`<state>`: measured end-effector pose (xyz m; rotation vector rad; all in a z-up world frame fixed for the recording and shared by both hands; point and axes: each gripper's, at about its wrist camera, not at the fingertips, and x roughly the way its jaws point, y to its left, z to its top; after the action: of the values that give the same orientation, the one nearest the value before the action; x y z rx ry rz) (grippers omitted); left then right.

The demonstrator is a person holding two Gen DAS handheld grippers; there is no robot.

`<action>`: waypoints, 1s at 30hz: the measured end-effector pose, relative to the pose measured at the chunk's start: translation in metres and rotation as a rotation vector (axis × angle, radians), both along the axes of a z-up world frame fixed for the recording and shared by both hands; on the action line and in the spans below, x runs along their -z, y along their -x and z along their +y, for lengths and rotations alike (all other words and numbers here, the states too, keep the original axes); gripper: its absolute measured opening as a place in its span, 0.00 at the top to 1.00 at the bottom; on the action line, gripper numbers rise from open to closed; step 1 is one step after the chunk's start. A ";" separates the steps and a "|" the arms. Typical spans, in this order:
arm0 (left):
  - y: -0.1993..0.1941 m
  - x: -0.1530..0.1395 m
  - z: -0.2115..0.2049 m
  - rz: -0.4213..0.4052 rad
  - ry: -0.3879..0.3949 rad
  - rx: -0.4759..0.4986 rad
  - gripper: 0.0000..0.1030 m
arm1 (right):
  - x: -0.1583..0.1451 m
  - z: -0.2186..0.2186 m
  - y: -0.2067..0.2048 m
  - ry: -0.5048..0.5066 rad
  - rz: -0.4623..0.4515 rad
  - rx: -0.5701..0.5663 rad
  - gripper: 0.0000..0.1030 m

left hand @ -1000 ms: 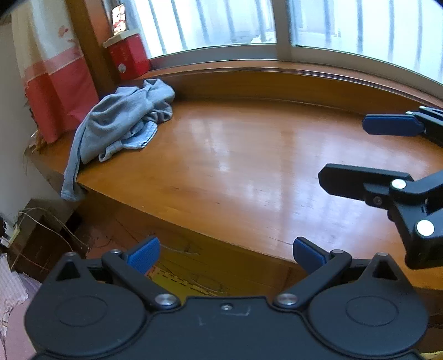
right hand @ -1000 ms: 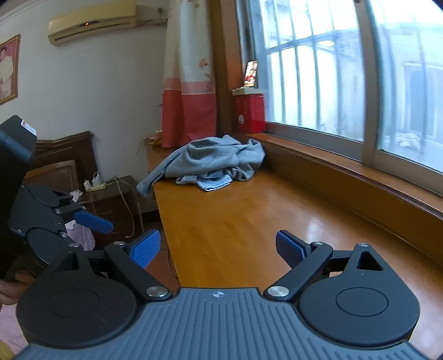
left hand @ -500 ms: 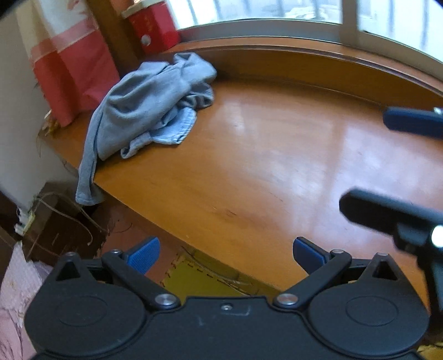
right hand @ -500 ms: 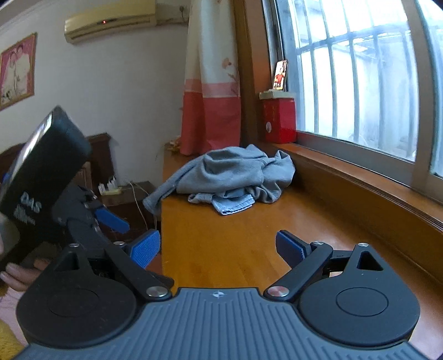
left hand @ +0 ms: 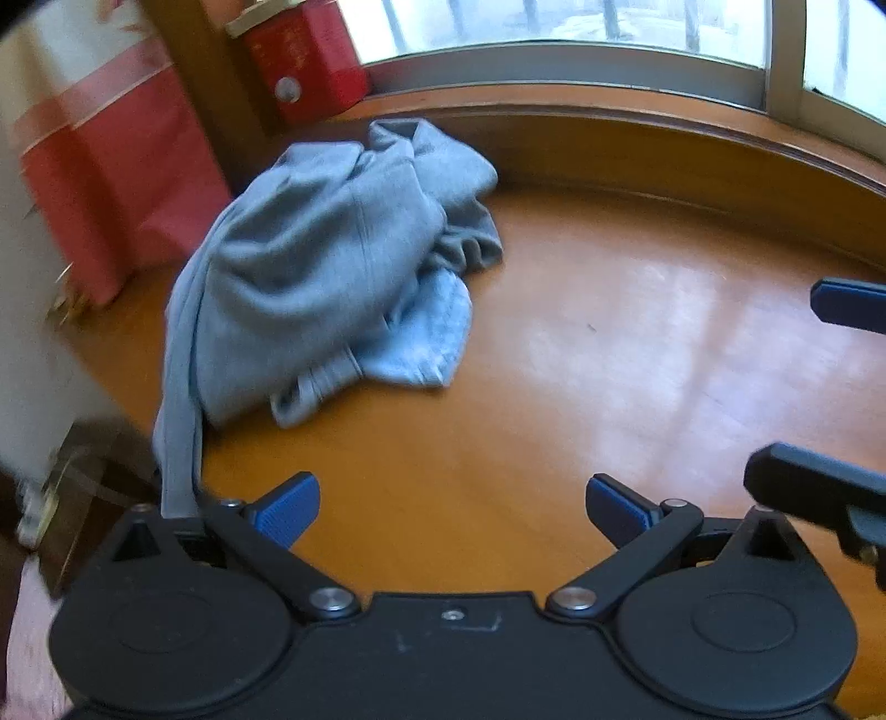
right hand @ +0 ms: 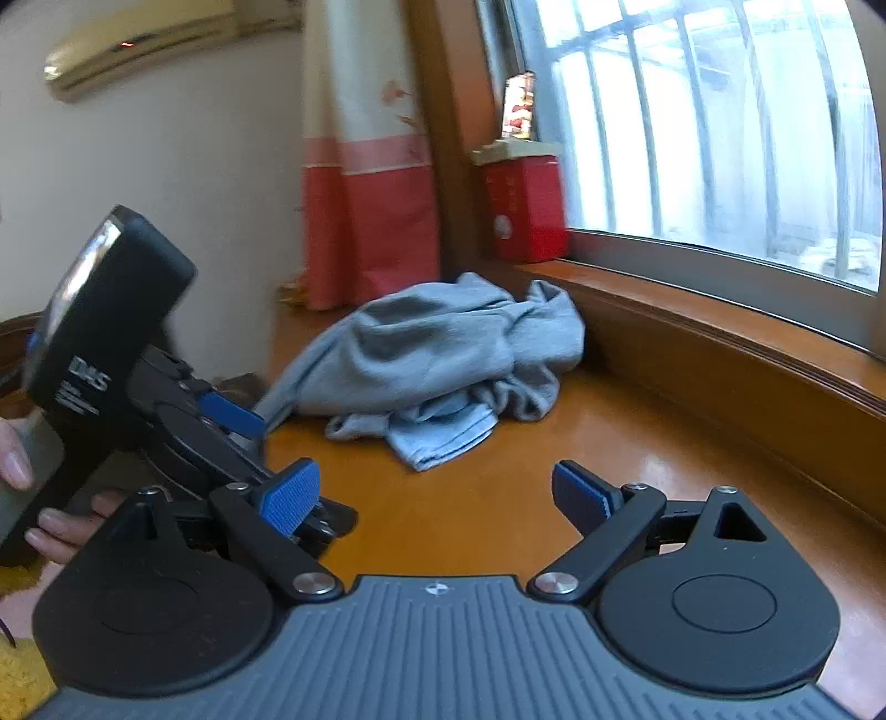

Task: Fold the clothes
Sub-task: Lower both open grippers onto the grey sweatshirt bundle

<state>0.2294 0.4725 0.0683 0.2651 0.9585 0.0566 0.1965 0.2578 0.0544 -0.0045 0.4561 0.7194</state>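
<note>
On glossy wood sill (left hand: 637,343) — rumpled grey knit garment (left hand: 326,266); both grippers (left hand: 451,507) (right hand: 434,495) agape.

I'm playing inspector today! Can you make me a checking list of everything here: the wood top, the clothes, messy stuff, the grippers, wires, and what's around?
Surface: glossy wooden ledge under the window, mostly bare, with glare.
Job's things: grey garment crumpled in a heap at the far corner, one part hanging over the ledge's edge; a light blue piece pokes out beneath it. Nothing folded yet.
Clutter: red box on the sill.
Grippers: left gripper open and holding nothing; right gripper open and holding nothing. Both are short of the heap.
Cables: nothing seen clearly.
Surroundings: barred window, red and cream curtain, air conditioner on the wall.
</note>
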 end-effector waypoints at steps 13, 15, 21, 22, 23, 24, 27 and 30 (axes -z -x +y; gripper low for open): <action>-0.095 -0.012 0.156 -0.040 -0.034 0.023 0.00 | -0.019 0.164 -0.088 0.053 0.011 0.110 0.09; -0.105 -0.013 0.171 -0.049 -0.032 0.009 0.00 | -0.020 0.183 -0.106 0.043 0.040 0.117 0.09; -0.127 -0.004 0.202 -0.005 0.022 -0.014 0.00 | -0.021 0.233 -0.159 0.068 0.069 0.120 0.09; -0.129 -0.002 0.206 0.004 0.031 -0.013 0.00 | -0.019 0.242 -0.168 0.089 0.072 0.117 0.09; -0.131 -0.001 0.209 0.010 0.043 -0.013 0.00 | -0.017 0.250 -0.175 0.110 0.076 0.115 0.09; -0.133 0.000 0.211 0.014 0.059 -0.012 0.00 | -0.013 0.259 -0.183 0.137 0.085 0.117 0.09; -0.137 0.001 0.215 0.022 0.085 -0.009 0.00 | -0.001 0.278 -0.200 0.206 0.119 0.127 0.09; -0.138 0.004 0.215 0.022 0.092 -0.002 0.00 | 0.004 0.279 -0.203 0.179 0.135 0.124 0.25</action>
<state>0.3669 0.6878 0.0642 0.1802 0.9804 0.0112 0.4000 0.5365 0.0503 -0.0953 0.6432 0.5578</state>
